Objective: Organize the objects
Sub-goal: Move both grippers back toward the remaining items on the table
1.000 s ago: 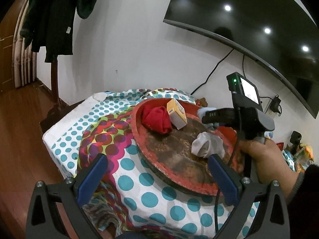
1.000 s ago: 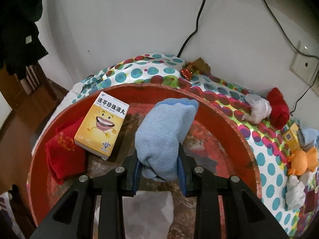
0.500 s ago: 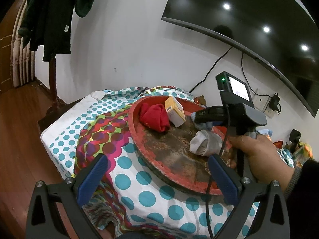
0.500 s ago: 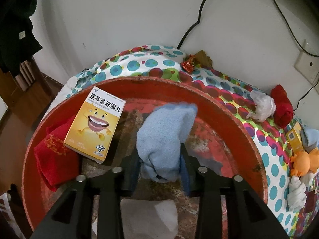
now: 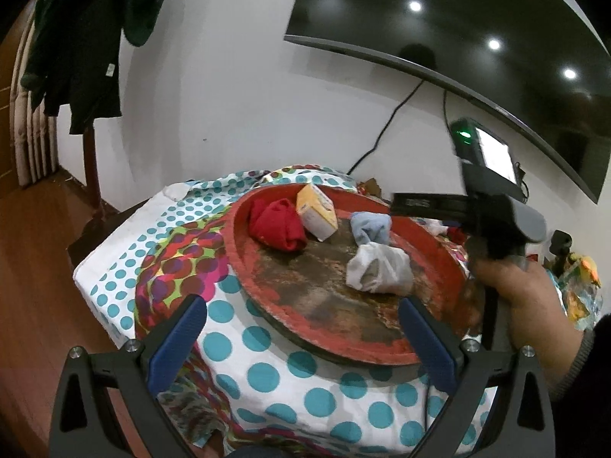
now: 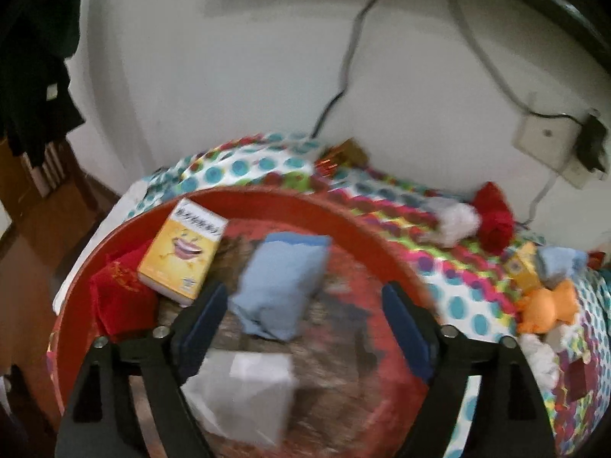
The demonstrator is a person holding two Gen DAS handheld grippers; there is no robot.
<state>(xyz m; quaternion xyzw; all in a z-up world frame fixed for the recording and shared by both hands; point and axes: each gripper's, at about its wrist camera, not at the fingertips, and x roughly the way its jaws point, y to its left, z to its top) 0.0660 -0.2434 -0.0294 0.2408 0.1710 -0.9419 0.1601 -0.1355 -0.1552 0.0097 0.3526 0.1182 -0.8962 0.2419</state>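
A round red tray sits on the dotted tablecloth. In it lie a red sock, a yellow box, a light blue sock and a white sock. My right gripper is open and empty, above the tray, with the blue sock lying free between its fingers. It also shows in the left wrist view. My left gripper is open and empty near the tray's front edge.
Right of the tray on the cloth lie a white sock, a red sock, a yellow box, a blue sock and an orange toy. A wall with a TV, cables and a socket is behind.
My right gripper opened and let go of the blue sock, which now lies in the tray. The right gripper has pulled back and up.
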